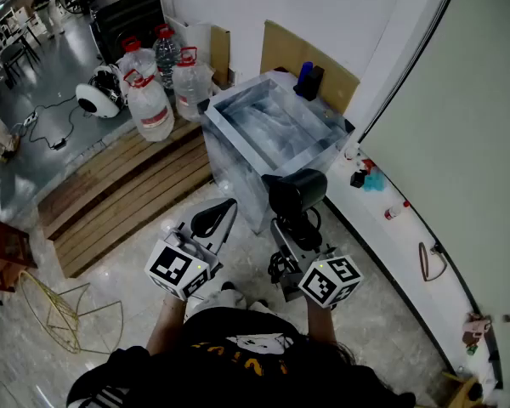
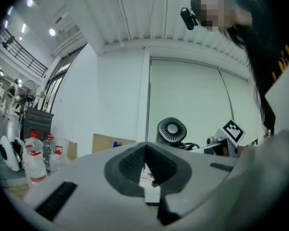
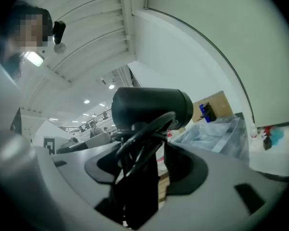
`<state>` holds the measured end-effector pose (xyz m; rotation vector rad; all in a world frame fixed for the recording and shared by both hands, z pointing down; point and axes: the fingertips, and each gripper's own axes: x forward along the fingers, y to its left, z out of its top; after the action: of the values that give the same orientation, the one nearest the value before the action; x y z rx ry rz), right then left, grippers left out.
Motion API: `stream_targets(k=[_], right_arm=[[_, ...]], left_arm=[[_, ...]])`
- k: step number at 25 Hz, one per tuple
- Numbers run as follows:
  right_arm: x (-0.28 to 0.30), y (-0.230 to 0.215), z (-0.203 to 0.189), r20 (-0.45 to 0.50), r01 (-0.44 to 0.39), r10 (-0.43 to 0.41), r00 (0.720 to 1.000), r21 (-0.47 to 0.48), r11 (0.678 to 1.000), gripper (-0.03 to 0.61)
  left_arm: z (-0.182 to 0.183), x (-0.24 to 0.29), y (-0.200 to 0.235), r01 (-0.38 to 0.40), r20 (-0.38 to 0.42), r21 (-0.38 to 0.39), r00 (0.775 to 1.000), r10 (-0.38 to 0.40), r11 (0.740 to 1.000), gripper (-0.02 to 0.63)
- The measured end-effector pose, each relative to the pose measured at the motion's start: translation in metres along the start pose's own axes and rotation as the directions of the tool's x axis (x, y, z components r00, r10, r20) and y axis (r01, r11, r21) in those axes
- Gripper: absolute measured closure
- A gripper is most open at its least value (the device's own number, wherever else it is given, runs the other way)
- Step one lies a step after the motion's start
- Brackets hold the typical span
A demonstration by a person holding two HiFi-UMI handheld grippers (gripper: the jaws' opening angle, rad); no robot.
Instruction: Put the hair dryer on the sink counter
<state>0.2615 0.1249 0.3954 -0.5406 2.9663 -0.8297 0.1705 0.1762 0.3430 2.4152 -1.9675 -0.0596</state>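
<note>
My right gripper [image 1: 299, 228] is shut on the handle of a black hair dryer [image 1: 296, 192], and the coiled cord is caught between the jaws as well. In the right gripper view the hair dryer [image 3: 151, 107] stands barrel-up above the right gripper [image 3: 144, 162]. The metal sink counter [image 1: 238, 100] stands just ahead of the dryer, and the sink counter [image 3: 216, 131] shows to the right in the right gripper view. My left gripper [image 1: 211, 221] hovers to the left, shut with nothing in it. The left gripper [image 2: 145, 170] looks towards the hair dryer [image 2: 172, 130].
Several large water bottles [image 1: 149, 100] stand left of the sink on a wooden pallet [image 1: 127, 194]. Cardboard [image 1: 306, 62] leans on the wall behind. A white ledge [image 1: 408, 228] with small items runs along the right wall. A gold wire frame [image 1: 64, 313] lies on the floor.
</note>
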Motion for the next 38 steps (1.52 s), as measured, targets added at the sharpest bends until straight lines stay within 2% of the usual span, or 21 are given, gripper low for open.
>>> stream_targets(k=[3, 8, 19, 31, 38], right_arm=[[-0.011, -0.010, 0.002, -0.003, 0.020, -0.020, 1.000, -0.027, 0.999, 0.330], [-0.017, -0.010, 0.002, -0.010, 0.007, -0.007, 1.000, -0.039, 0.999, 0.331], [-0.016, 0.004, -0.002, -0.010, -0.037, 0.037, 0.999, -0.031, 0.999, 0.330], [0.028, 0.034, -0.014, -0.011, -0.044, 0.044, 0.999, -0.024, 0.999, 0.330], [0.057, 0.042, -0.029, -0.033, -0.018, 0.018, 0.999, -0.023, 1.000, 0.330]], left_arm=[[-0.002, 0.009, -0.016, 0.017, 0.006, -0.011, 1.000, -0.017, 1.000, 0.614], [0.000, 0.012, -0.032, 0.027, 0.003, 0.000, 1.000, -0.027, 1.000, 0.613], [-0.002, 0.002, -0.033, 0.013, -0.005, 0.012, 1.000, -0.013, 1.000, 0.612], [-0.004, -0.027, 0.011, 0.023, 0.001, 0.003, 1.000, -0.023, 1.000, 0.612], [-0.011, -0.045, 0.041, 0.022, 0.000, -0.018, 1.000, -0.022, 1.000, 0.612]])
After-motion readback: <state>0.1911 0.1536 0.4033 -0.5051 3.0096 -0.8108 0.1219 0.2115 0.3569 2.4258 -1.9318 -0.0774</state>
